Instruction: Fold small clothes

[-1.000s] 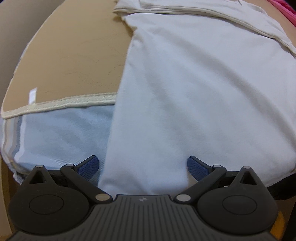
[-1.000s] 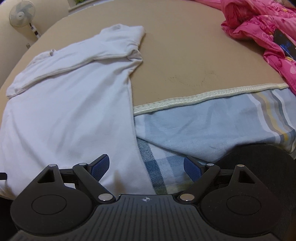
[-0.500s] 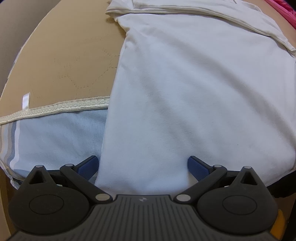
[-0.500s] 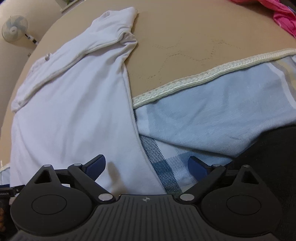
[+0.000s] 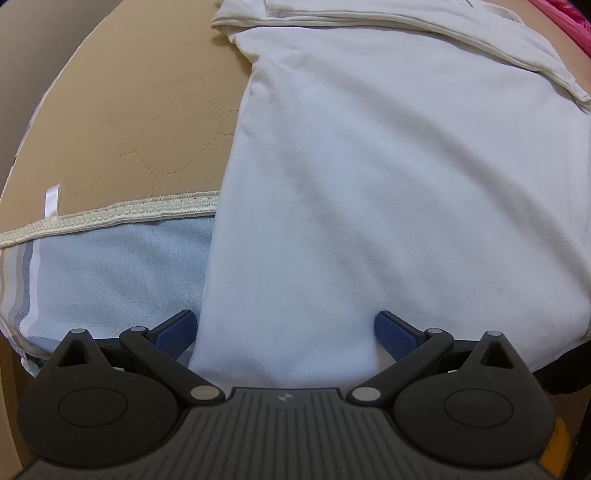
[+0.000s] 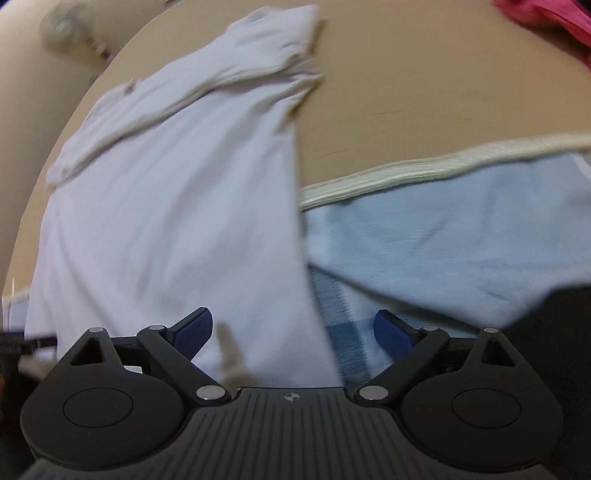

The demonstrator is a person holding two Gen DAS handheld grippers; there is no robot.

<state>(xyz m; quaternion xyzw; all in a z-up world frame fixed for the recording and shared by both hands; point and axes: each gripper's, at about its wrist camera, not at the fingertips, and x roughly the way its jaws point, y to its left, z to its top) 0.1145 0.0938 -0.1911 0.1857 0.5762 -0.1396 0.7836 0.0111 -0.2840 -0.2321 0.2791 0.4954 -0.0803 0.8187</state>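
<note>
**Operator:** Left wrist view first. What is the setup?

**Technician:** The left gripper (image 5: 284, 328) points steeply down with its jaws apart and nothing clamped. The near hem of the white garment (image 5: 388, 184) lies between the blue pads (image 5: 177, 330), draped over the bed's front edge. The sleeves appear folded in across the top.

**Operator:** How should the step be done?

**Technician:** In my judgement, the step is to pinch the hem corner. Lower until one pad passes under the cloth, then close on the garment only; the light blue sheet (image 5: 110, 269) lies directly beneath and could be caught as well.

**Operator:** Right wrist view?

**Technician:** The picture is blurred. The right gripper (image 6: 293, 328) also stands wide, holding nothing. The garment's right edge (image 6: 306, 280) runs between its pads, with a checked cloth (image 6: 340, 332) just beside it. Take the matching corner so that both corners lift evenly.

**Operator:** Surface and room?

**Technician:** A tan quilted mattress pad (image 5: 147, 110) with a cream trim (image 6: 406, 173) covers the bed. Pink bedding (image 6: 546, 18) lies at the far right. A fan (image 6: 59, 26) stands by the wall, well apart.
</note>
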